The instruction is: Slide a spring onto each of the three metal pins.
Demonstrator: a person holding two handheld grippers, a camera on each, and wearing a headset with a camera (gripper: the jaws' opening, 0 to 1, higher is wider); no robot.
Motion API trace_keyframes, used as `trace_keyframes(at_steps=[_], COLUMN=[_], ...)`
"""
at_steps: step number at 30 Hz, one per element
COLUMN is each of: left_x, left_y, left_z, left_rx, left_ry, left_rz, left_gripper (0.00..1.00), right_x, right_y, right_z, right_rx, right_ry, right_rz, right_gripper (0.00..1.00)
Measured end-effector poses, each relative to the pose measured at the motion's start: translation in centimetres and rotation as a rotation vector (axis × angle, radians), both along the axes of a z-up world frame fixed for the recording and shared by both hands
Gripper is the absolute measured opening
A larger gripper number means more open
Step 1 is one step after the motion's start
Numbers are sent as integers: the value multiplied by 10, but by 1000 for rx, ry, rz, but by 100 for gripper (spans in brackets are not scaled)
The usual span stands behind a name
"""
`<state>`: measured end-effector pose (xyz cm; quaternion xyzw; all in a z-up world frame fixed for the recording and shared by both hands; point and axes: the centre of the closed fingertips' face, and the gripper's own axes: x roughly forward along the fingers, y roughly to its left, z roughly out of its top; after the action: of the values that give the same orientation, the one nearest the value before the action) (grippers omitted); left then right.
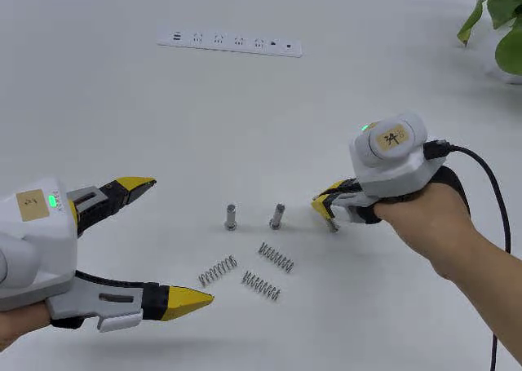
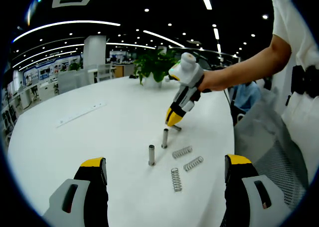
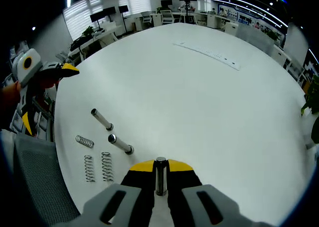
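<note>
Centrally at bottom, a pin [image 3: 160, 179] is pinched by the right gripper [image 3: 160, 166]; the left gripper [image 1: 179, 240], lower left, is spread

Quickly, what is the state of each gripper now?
Left gripper: open, holding nothing.
Right gripper: closed on a metal pin.

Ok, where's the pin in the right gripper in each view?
Head view: pin right of centre, at the right gripper's tips, right of the two standing pins.
Left gripper view: pin near centre, at that gripper's yellow tips.
Right gripper view: pin bottom centre, clamped between the jaws.
Shared landmark: power strip, far across the table.
</note>
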<state>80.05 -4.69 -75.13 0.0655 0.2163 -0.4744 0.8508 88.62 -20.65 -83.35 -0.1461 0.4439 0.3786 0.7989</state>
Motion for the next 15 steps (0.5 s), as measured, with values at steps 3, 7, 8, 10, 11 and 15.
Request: trace_keyframes(at_steps=[3,7,8,10,11,15], left_x=[0,0,-1,-1,-1,-1], left_y=[-1,-2,-3,-3,-3,-4], left_z=[1,2,3,3,3,3], left_rx=[-2,1,0,-2,0,1], left_ry=[-1,-4,-5,-7,-7,-6], left_rz=[-2,-6,-8,-9,-10,-13], left_gripper=[100,100,100,100,100,100], right_x=[-2,-1,-2,-2,-2,-7], right_y=[-1,-4,-4,-5,-6,-7], right_z=[3,4,5,6,6,10], right_rx=[15,25,29,35,39,45], right_ry=[-9,-22,-27,-37,-41,-49], right_rz=[-8,-23,-25,-26,-27,-29], right_gripper=[9,9,9,9,9,9])
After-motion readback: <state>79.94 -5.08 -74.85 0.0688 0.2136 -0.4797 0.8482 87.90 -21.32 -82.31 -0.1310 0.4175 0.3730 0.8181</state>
